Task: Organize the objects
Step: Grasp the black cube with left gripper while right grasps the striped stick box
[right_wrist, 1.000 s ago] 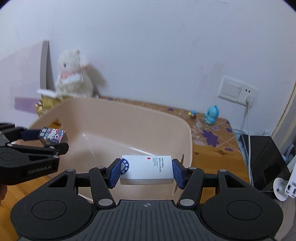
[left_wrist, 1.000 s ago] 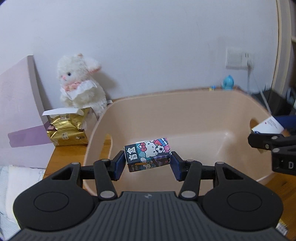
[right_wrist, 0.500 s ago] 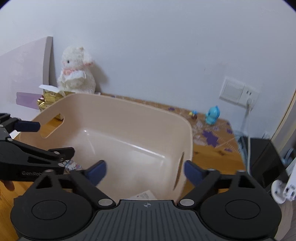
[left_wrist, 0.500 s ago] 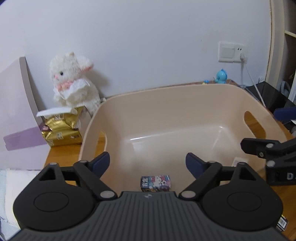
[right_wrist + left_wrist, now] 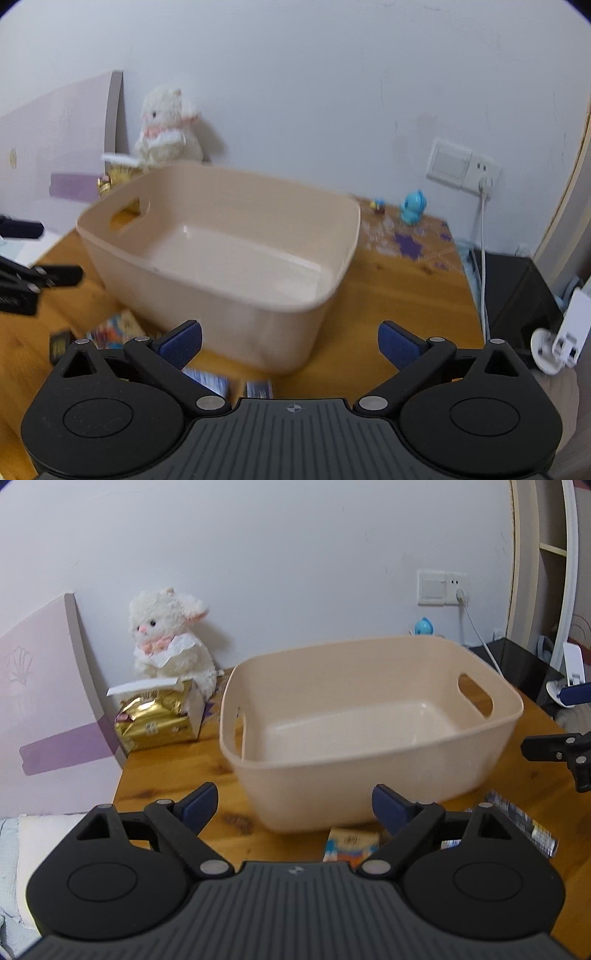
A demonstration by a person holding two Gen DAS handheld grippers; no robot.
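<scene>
Both tongs, the left gripper (image 5: 295, 805) and the right gripper (image 5: 290, 341), are gaping wide apart, holding nothing. The beige tub (image 5: 369, 760) is sitting mid-frame, and 2 or so blurry small boxes (image 5: 351, 843) are lying at the bottom.

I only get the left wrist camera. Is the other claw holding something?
Observer: No. The right claw is open and empty, in front of the tub.
Operator: What's next to the blue toy behind the tub?
Observer: A tiny figure stands just left of the blue toy.
Operator: Anything else there?
Observer: Purple star stickers are on the table in front of the toy.
</scene>
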